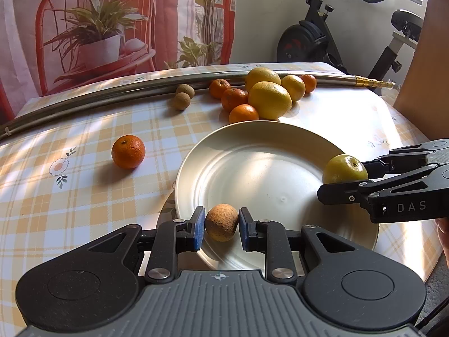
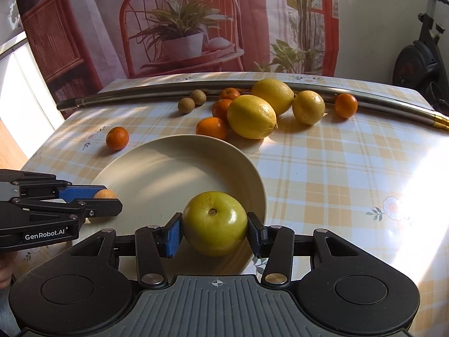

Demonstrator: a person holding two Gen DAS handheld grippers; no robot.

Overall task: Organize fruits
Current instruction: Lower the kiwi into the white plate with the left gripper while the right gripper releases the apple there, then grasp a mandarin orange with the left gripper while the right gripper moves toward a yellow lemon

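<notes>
- The left gripper [image 1: 221, 229] is clenched on a small round brown rough-skinned fruit [image 1: 221, 222]. Its blue pads press the fruit's two sides, and the fruit sits at the very tips, over the near rim of the round cream-coloured plate [image 1: 252, 146].
- Risk here: the grip is only at the pad ends on a round, hard-looking skin, so a twist or a bump against the rim could squirt the fruit out. Let go at the rim, it might roll off onto the cloth rather than into the dish.
- The right gripper [image 2: 214, 229] grasps a round yellow-green smooth fruit with a brown stem scar [image 2: 214, 223]. It fills the gap between the pads, held near its widest part, and hangs over the plate's right edge.
- Risk here: I judge this fruit heavier and glossy; a loosening grip would drop it onto the rim and could tip or knock the plate.
- The two grippers stand near each other across the plate, so moving both inward together could make their fingers collide.
- On the plaid yellow-and-white tablecloth [image 1: 84, 196], a lone orange mandarin [image 1: 128, 151] lies left of the plate, well apart from both grippers.
- Farther back, a cluster of three yellow lemons [image 2: 251, 116], orange mandarins and two small brown fruits [image 1: 183, 95] rests against a long curved metal tube [image 1: 112, 91]; nudging the plate back could set them rolling.
</notes>
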